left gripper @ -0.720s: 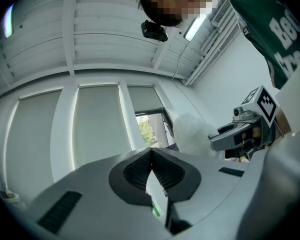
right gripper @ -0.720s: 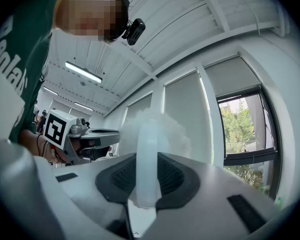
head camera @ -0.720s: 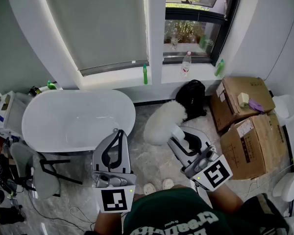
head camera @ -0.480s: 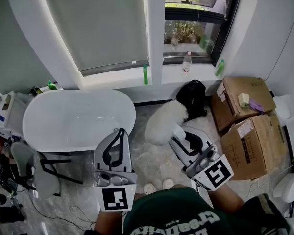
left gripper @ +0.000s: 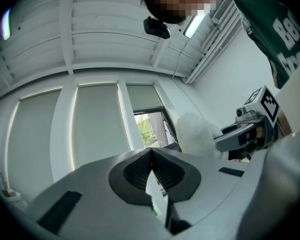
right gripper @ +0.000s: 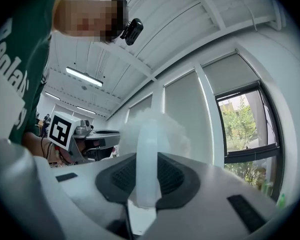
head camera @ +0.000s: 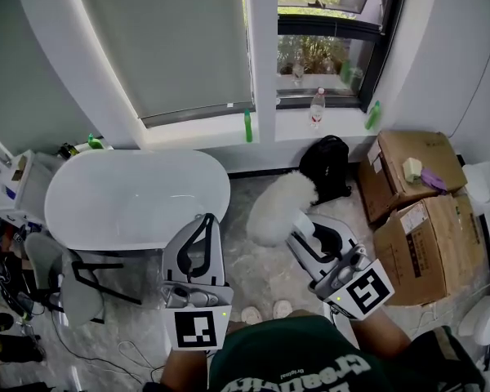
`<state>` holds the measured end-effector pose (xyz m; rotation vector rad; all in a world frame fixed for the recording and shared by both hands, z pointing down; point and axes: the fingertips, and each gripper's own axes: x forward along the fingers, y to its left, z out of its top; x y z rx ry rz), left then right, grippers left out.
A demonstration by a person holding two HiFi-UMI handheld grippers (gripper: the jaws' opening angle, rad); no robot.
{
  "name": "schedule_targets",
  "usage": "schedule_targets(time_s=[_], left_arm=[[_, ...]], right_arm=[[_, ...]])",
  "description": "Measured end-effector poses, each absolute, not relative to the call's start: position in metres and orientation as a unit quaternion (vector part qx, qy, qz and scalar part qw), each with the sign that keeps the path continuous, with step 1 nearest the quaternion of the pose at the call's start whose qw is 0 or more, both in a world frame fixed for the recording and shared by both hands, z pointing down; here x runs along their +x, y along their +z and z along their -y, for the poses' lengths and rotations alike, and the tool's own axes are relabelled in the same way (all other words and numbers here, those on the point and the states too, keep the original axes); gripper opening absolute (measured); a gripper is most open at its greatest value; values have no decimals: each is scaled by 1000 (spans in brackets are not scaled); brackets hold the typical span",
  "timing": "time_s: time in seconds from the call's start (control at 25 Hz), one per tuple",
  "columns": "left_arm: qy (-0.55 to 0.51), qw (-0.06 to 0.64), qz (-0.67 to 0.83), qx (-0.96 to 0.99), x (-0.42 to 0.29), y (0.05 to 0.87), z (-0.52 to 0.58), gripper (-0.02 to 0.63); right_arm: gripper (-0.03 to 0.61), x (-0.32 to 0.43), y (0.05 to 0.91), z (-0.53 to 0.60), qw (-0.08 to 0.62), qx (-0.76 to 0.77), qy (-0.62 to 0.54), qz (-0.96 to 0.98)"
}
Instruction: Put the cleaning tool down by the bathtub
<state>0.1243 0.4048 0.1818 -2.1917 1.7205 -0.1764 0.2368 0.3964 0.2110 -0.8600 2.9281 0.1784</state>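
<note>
White fluffy cleaning tool (head camera: 278, 205) clamped in the right gripper (head camera: 298, 219) — left gripper (head camera: 205, 219) pinched together, empty.

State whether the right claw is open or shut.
Shut on the duster: the right claw pinches its white handle between both pads.

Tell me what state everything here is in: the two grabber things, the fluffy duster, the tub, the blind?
left gripper, jaws shut, nothing between them
right gripper, shut on the duster's handle
duster, held up to the right of the bathtub, not yet set down
bathtub, empty
blind, pulled down
</note>
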Motion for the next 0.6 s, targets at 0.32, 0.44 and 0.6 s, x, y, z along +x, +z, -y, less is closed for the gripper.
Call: schedule_targets(time_s=[0.32, 0.44, 0.6], left_arm=[[-34, 164, -620, -767, 149, 176, -405, 9], [-36, 161, -620, -767, 160, 177, -405, 9], [-13, 158, -613, -774, 169, 168, -404, 9]], right_arm=[[91, 271, 216, -401, 50, -274, 62, -958], [91, 283, 218, -405, 52, -272, 63, -959], [91, 290, 217, -405, 59, -275, 58, -958]])
